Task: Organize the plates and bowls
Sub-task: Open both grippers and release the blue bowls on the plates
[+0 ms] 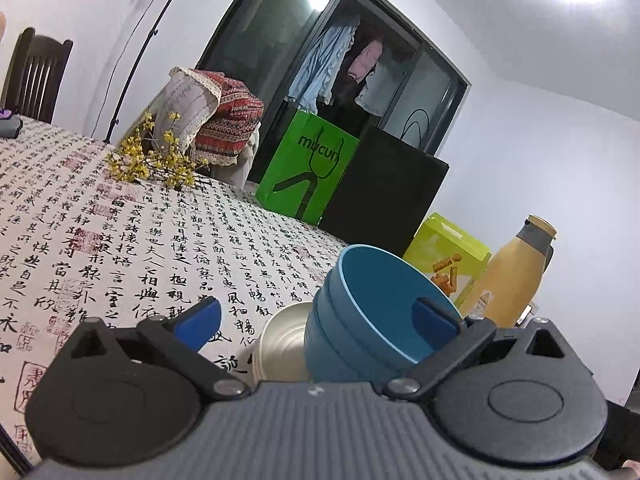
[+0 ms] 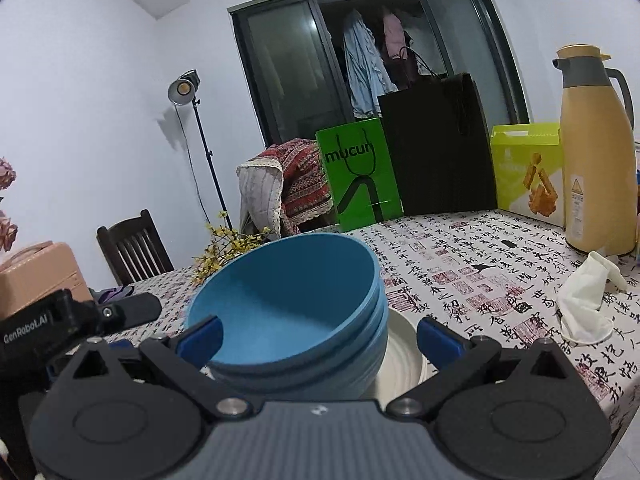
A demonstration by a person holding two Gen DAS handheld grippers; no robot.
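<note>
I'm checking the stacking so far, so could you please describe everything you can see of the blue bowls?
The blue bowls are a nested stack, three rims showing, matte and plastic-looking, empty inside. The stack tilts and sits on the white plates on the patterned tablecloth. Both tongs are open around it: the left tongs have one pad inside the top bowl, and the right tongs straddle the stack with one pad over the near rim. Actual contact can't be confirmed.

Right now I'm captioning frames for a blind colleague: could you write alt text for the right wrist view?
A stack of blue bowls sits on white plates between the open right gripper fingers, on a calligraphy-print tablecloth. Behind stand a green bag, a yellow thermos and a snack box.
</note>
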